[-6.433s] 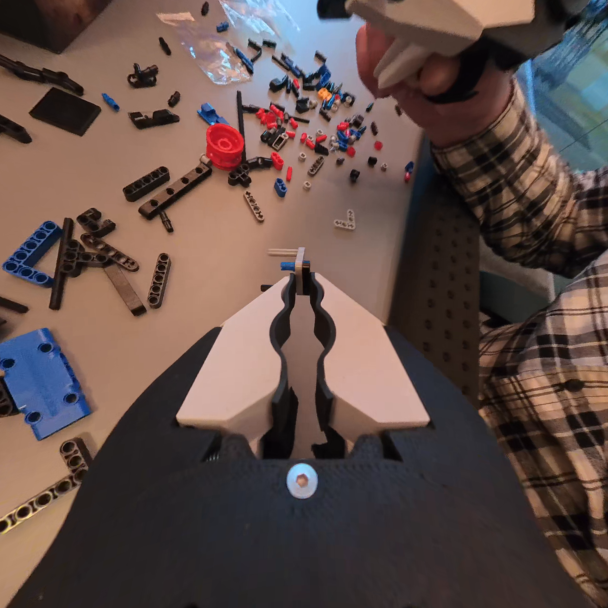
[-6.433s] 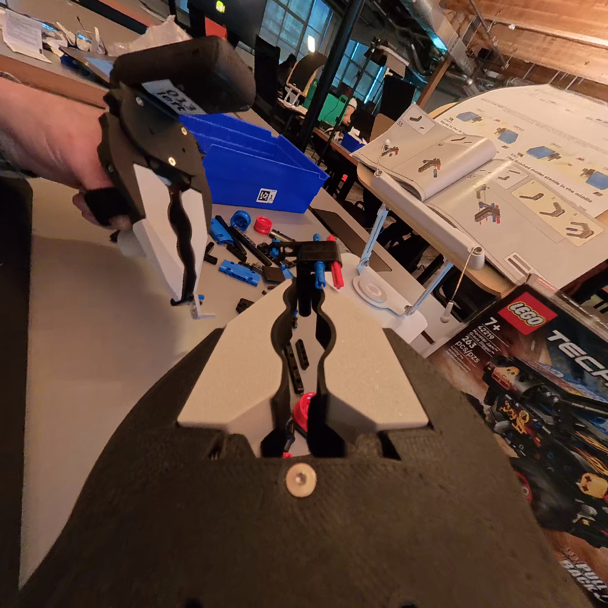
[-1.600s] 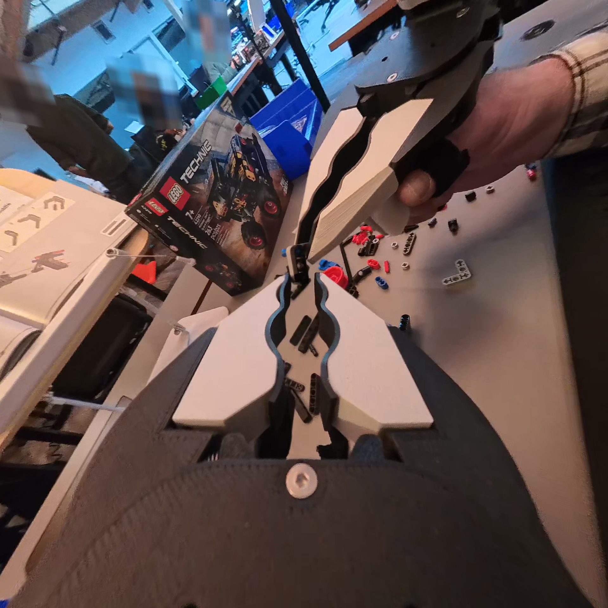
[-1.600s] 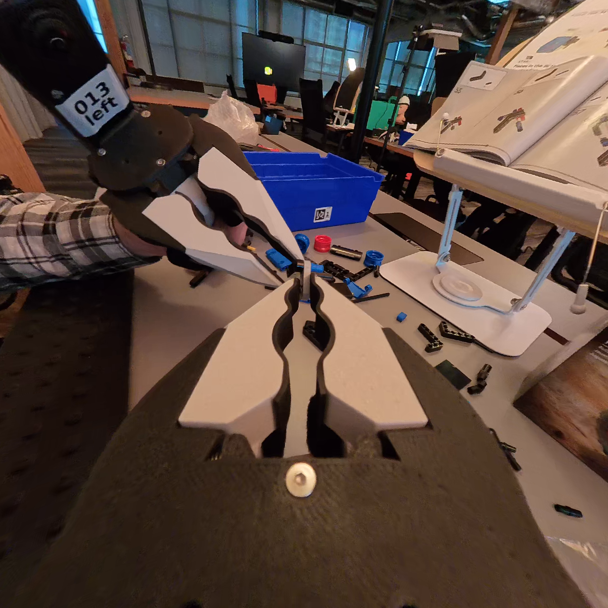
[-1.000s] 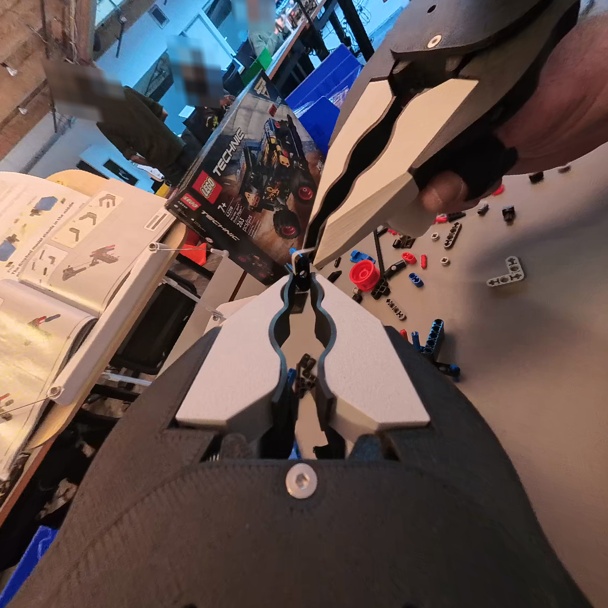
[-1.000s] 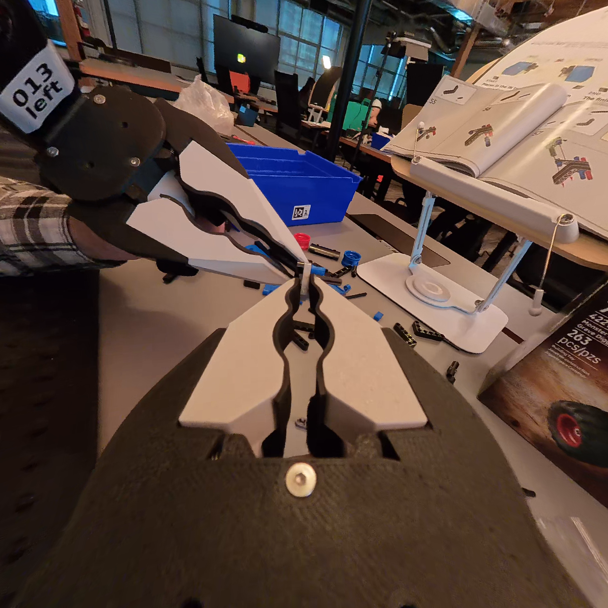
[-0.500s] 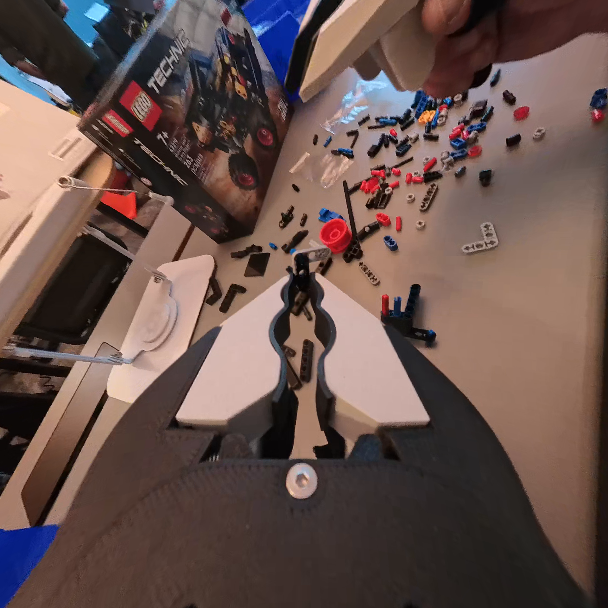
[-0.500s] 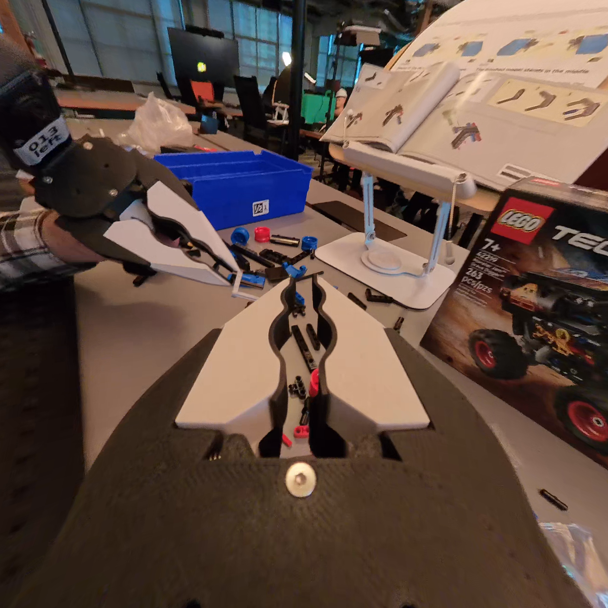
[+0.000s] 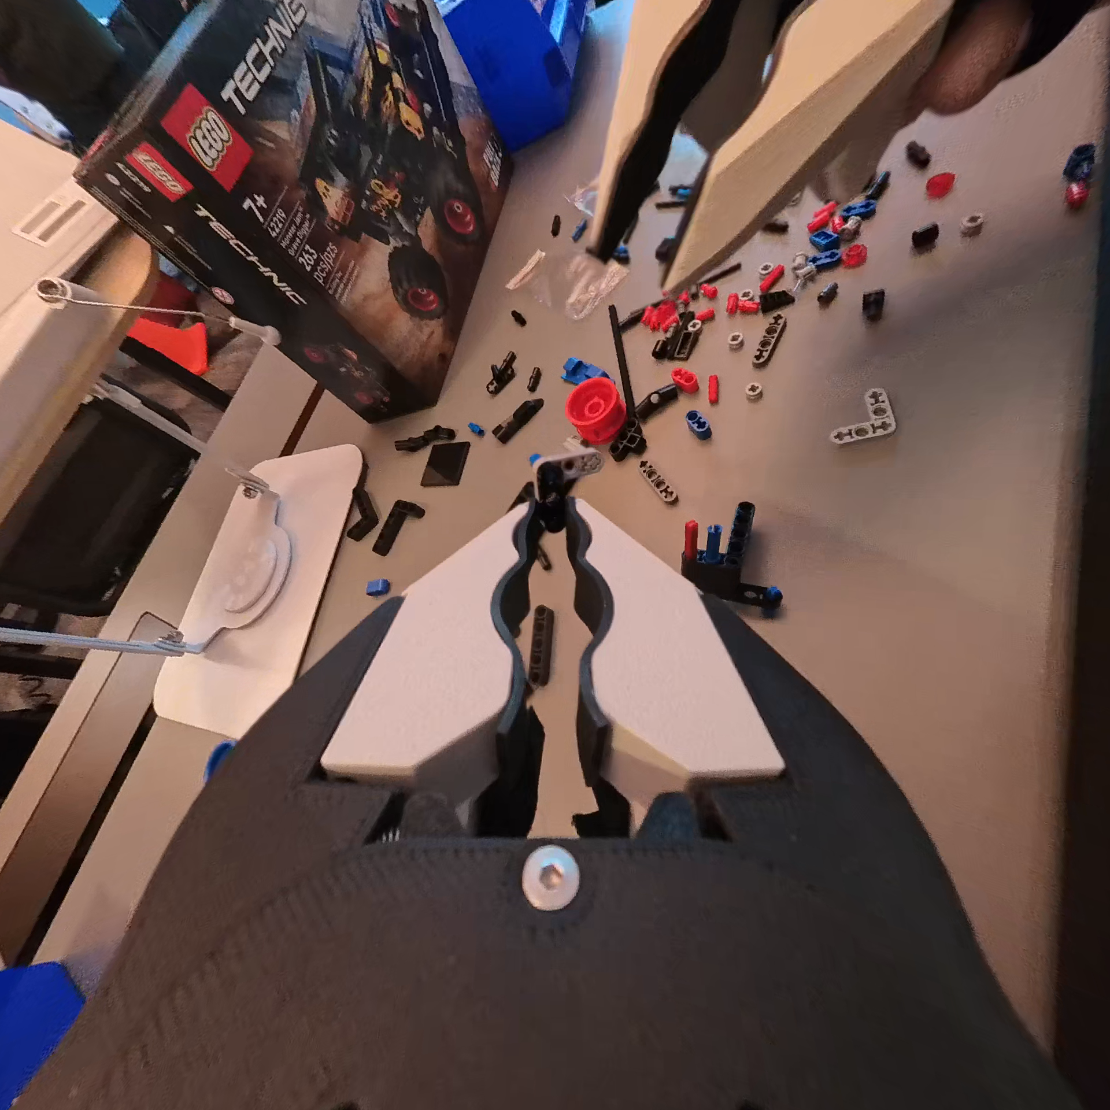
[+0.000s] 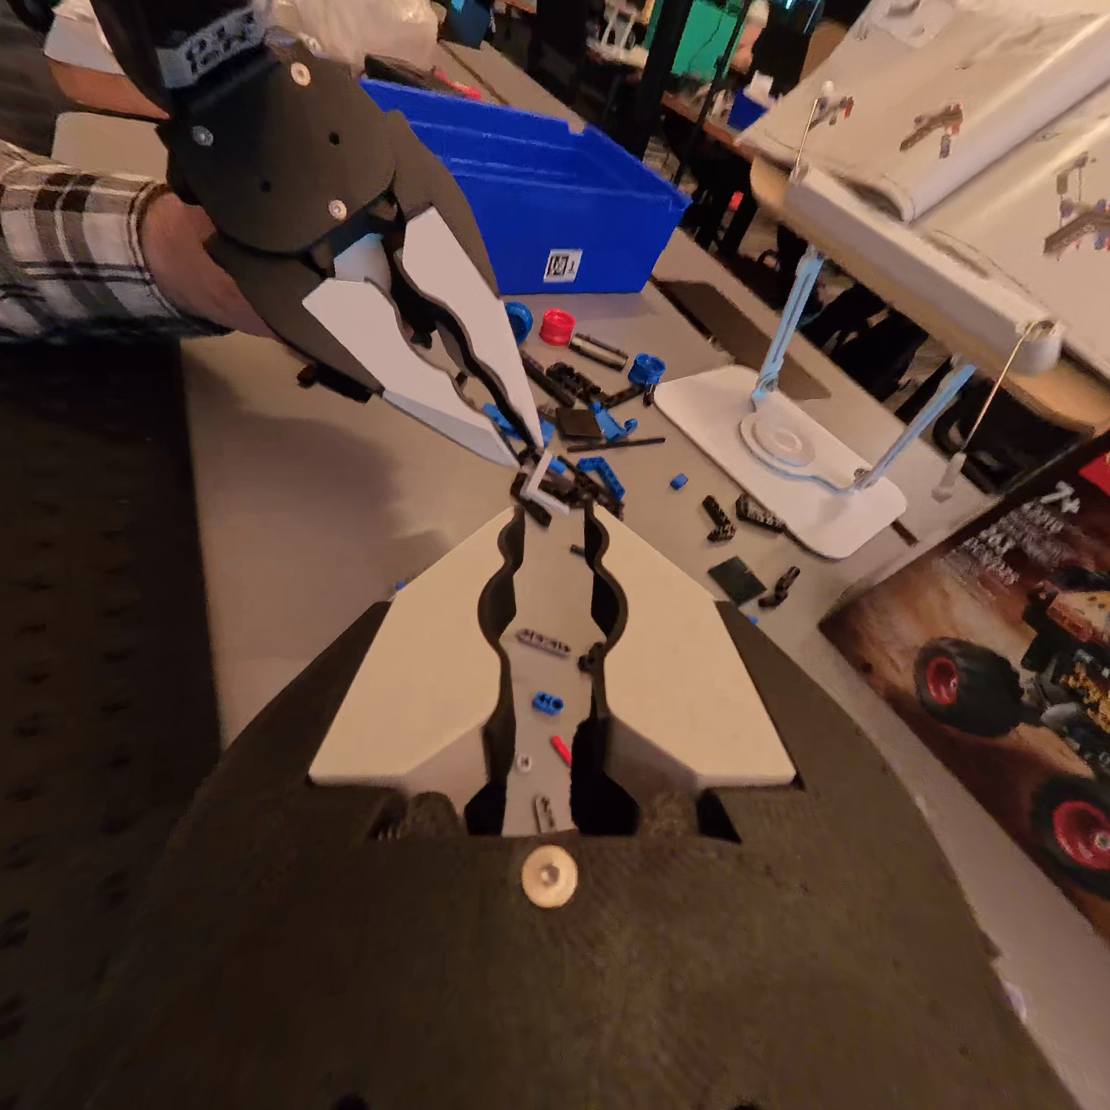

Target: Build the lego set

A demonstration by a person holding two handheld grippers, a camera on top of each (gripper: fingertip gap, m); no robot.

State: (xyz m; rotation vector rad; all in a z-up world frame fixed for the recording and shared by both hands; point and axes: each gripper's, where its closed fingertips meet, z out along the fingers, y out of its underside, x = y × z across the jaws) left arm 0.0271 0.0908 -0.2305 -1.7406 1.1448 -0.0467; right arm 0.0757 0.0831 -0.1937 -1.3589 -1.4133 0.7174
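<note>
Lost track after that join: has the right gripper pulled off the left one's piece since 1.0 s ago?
Yes. The right gripper is open and has backed away from the small assembly in the left gripper, towards the loose parts beside the set box.

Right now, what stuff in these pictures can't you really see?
- Left wrist view: the black-and-grey lego piece pinched in the left hand-held gripper has its lower end hidden between the fingertips.
- Left wrist view: the right hand-held gripper is cut off by the top edge.
- Right wrist view: the open instruction booklet is motion-blurred.
- Right wrist view: the blue plastic bin has contents hidden behind its wall.
</note>
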